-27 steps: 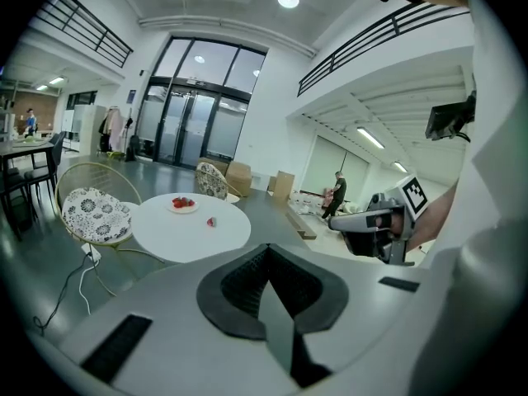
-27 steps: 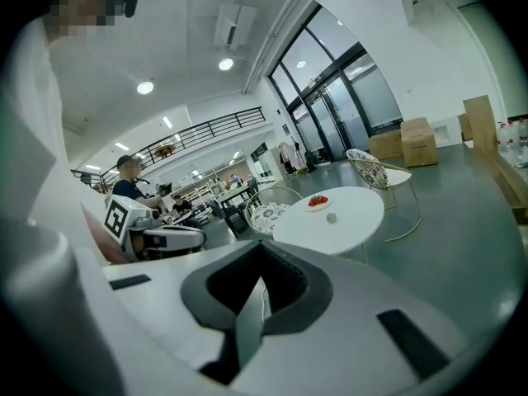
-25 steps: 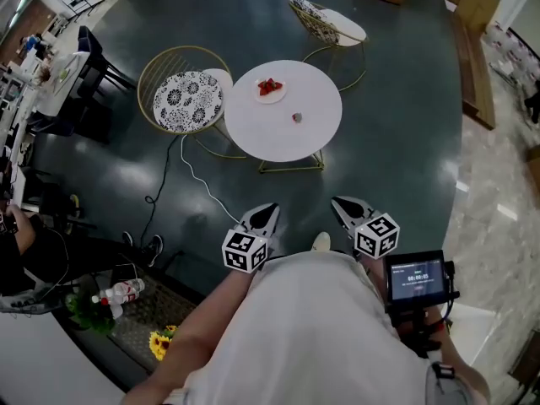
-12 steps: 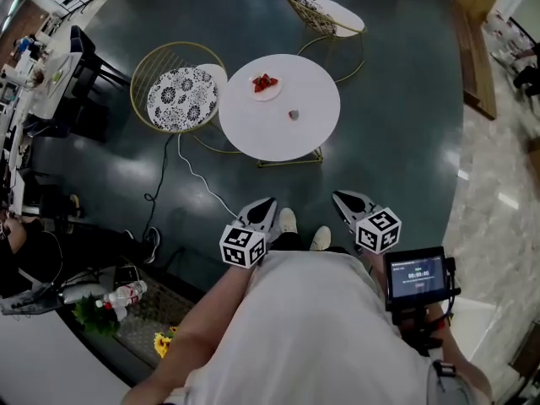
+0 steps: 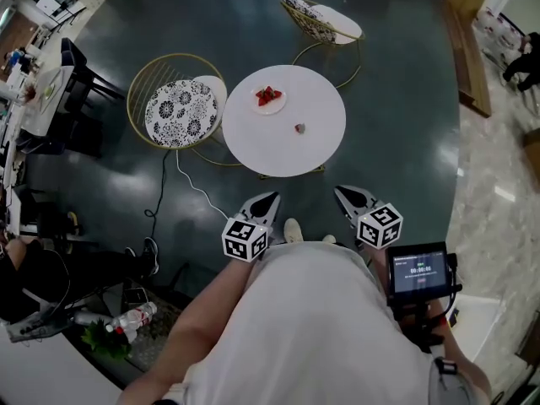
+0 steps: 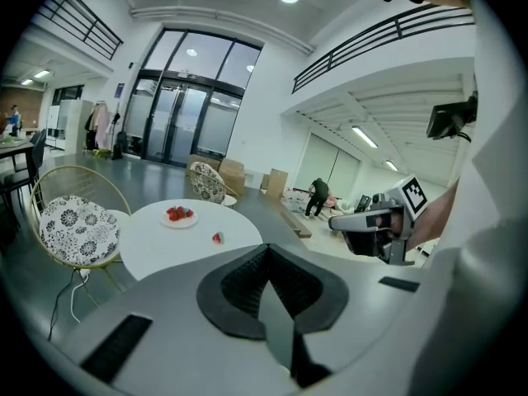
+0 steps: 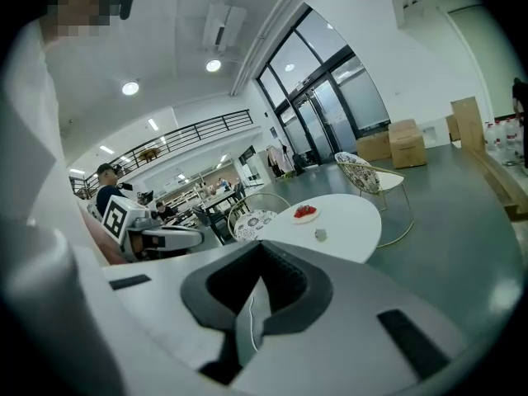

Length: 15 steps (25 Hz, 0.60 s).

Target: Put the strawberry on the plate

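A round white table (image 5: 287,146) stands ahead on the dark floor. On its far side is a white plate (image 5: 269,99) with a few red strawberries on it. One strawberry (image 5: 299,128) lies alone nearer the table's middle. My left gripper (image 5: 270,197) and right gripper (image 5: 340,191) are side by side short of the table's near edge, both shut and empty. The left gripper view shows the plate (image 6: 179,215), the lone strawberry (image 6: 217,238) and the right gripper (image 6: 363,221). In the right gripper view, the plate (image 7: 305,214) and the strawberry (image 7: 320,234) lie beyond the shut jaws.
A gold wire chair with a patterned cushion (image 5: 180,101) stands left of the table, and another chair (image 5: 321,22) behind it. A white cable (image 5: 190,175) runs across the floor. Bottles (image 5: 126,319) lie at lower left. A small screen (image 5: 417,270) rides near my right arm.
The person has stepped forward, and both grippers have come closer to the table's near edge. Both stay shut and empty.
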Each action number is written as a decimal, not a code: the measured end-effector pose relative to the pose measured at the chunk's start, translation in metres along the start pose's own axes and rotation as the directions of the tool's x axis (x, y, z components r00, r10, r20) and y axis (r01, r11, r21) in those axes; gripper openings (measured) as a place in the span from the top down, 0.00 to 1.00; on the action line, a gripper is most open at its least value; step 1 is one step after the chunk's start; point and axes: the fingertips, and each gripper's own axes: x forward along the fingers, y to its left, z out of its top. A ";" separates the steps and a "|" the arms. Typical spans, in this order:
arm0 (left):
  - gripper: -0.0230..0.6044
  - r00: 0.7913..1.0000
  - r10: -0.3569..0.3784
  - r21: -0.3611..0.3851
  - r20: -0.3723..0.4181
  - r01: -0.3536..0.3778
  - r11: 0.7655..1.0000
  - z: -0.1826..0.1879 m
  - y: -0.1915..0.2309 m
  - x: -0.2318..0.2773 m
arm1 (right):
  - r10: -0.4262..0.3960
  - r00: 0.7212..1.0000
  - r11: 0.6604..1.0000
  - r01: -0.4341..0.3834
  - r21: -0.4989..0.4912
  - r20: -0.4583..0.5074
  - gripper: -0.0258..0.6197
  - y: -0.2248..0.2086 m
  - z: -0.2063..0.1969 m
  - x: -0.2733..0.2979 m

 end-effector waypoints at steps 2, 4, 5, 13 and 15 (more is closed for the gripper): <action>0.95 1.000 -0.007 0.007 0.000 0.007 1.000 0.005 0.014 0.000 | -0.007 1.000 1.000 0.007 -0.004 0.007 0.95 0.001 0.007 0.012; 0.95 1.000 -0.013 0.010 0.004 0.013 1.000 0.009 0.026 0.001 | -0.014 1.000 1.000 0.014 -0.008 0.009 0.95 0.002 0.010 0.024; 0.95 1.000 -0.018 0.009 0.006 0.018 1.000 0.011 0.032 0.001 | -0.020 1.000 1.000 0.020 -0.010 0.006 0.95 0.002 0.011 0.029; 0.95 1.000 -0.016 0.020 0.023 0.015 1.000 0.026 0.075 -0.005 | -0.019 1.000 0.999 0.019 -0.046 -0.014 0.95 0.018 0.024 0.072; 0.95 0.999 -0.022 0.022 0.029 0.022 1.000 0.030 0.074 -0.004 | -0.023 0.999 0.998 0.022 -0.054 -0.023 0.95 0.019 0.028 0.070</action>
